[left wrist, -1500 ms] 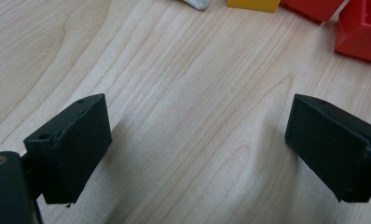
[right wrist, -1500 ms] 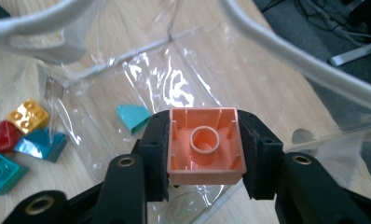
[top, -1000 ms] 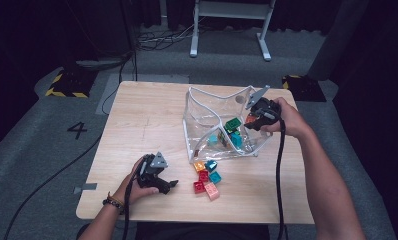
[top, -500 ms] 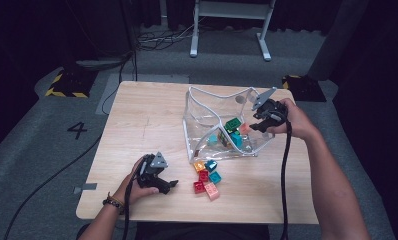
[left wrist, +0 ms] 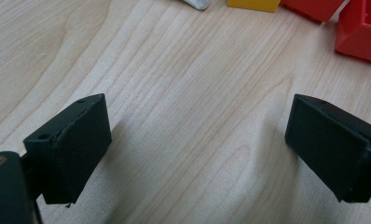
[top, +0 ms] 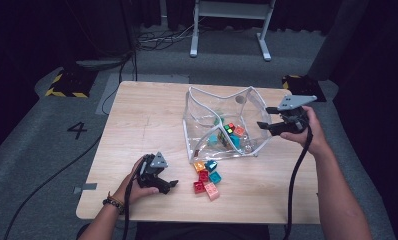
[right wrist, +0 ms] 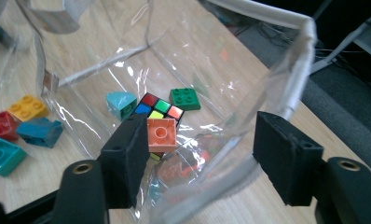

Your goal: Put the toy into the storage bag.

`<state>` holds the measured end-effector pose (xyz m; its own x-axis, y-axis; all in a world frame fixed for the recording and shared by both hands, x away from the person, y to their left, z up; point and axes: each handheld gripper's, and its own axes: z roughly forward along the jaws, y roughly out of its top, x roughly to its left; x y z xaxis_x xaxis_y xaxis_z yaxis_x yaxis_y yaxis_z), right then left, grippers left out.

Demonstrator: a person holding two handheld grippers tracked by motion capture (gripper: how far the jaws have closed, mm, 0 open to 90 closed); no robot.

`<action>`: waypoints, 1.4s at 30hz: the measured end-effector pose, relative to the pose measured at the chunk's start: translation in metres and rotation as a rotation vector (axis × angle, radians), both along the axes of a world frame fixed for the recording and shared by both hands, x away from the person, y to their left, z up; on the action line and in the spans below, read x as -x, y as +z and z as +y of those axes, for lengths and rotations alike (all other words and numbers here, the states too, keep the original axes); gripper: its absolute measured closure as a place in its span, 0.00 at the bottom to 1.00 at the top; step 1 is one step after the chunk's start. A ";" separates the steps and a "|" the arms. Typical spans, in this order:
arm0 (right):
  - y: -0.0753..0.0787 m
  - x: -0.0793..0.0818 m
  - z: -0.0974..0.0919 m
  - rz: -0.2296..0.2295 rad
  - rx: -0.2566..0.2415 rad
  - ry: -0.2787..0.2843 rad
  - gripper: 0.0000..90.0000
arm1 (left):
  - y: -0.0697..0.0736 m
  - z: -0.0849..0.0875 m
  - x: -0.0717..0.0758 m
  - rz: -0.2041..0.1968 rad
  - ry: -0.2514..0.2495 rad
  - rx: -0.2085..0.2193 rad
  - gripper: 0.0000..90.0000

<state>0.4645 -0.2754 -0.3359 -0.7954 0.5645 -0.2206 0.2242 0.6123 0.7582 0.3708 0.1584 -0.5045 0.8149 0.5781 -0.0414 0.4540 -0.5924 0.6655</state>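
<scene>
A clear plastic bag (top: 219,95) with a white rim stands open on the wooden table (top: 147,115). Inside it an orange brick (right wrist: 161,134) rests on a colour cube (right wrist: 160,106), beside a green brick (right wrist: 185,98) and a teal one (right wrist: 120,103). My right gripper (top: 263,125) hovers at the bag's right edge. Its jaws have just been opening, and the bag's rim (right wrist: 230,156) runs between them with neither pad pressing on it. My left gripper (top: 171,186) rests open on the table near the front, nothing between its jaws (left wrist: 197,144).
Several loose bricks (top: 207,177) lie on the table just in front of the bag, right of the left gripper; red (left wrist: 360,32) and yellow (left wrist: 253,3) ones sit just beyond its jaws. A white stand (top: 227,10) rises from the floor beyond the table.
The right gripper has drawn back to the right, from over the bag to its right edge, and its jaws have opened. The orange brick now lies in the bag. The left hand stayed put.
</scene>
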 end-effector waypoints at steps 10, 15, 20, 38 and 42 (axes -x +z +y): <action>-0.009 0.030 -0.036 -0.071 -0.125 -0.108 0.27 | 0.000 0.000 0.000 -0.001 0.000 -0.001 0.08; -0.020 0.047 -0.047 -0.075 -0.192 -0.128 0.26 | 0.000 0.000 0.000 -0.002 0.000 0.000 0.08; -0.037 0.061 -0.053 -0.061 -0.218 -0.133 0.26 | 0.000 0.000 0.000 -0.002 0.000 -0.001 0.08; -0.130 0.106 -0.002 0.155 -0.166 0.039 0.34 | 0.000 0.000 0.000 -0.006 -0.002 -0.006 0.08; -0.135 0.116 0.018 0.170 -0.144 0.109 0.33 | 0.000 0.000 0.000 -0.006 -0.003 -0.006 0.08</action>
<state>0.3488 -0.2579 -0.4707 -0.8721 0.4894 -0.0017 0.2949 0.5283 0.7962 0.3710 0.1587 -0.5042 0.8166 0.5762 -0.0333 0.4485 -0.5973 0.6649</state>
